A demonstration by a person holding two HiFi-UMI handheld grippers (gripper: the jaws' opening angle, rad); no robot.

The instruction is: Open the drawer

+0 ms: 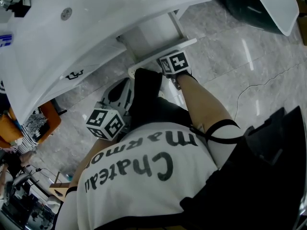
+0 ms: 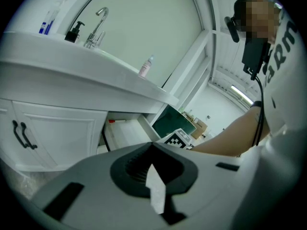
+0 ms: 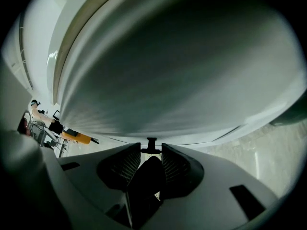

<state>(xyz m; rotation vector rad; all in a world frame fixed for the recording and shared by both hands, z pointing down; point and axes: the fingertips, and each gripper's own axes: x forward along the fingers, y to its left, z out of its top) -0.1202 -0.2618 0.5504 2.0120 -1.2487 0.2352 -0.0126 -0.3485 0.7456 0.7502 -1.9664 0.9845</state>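
Drawer (image 1: pixel 152 36) stands partly open beneath the sink (image 1: pixel 72 37); right gripper (image 3: pixel 146 152) fingers (image 3: pixel 125 166) clamp its handle (image 3: pixel 151 174), left gripper (image 2: pixel 152 176) closed, empty.

In the left gripper view, a white counter (image 2: pixel 72 71) sweeping from nine o'clock toward the centre. Bears, at eleven o'clock, a chrome tap (image 2: pixel 98 25), with a black pump bottle (image 2: pixel 74 32) just beside it on the nine o'clock side. Farther out at ten o'clock, blue-and-white tubes (image 2: pixel 48 22), upright. Close in at twelve o'clock, a small pink bottle (image 2: pixel 145 67) near the counter's edge. At eight o'clock, under the counter, a white cabinet door (image 2: pixel 57 133) with a black handle (image 2: pixel 21 135). At four o'clock, close to centre, a dark green panel (image 2: pixel 172 123), cardboard boxes (image 2: pixel 197 127) beyond. In the head view, grey marble floor (image 1: pixel 249 56) at two o'clock; something orange (image 1: pixel 45 123) at nine o'clock.
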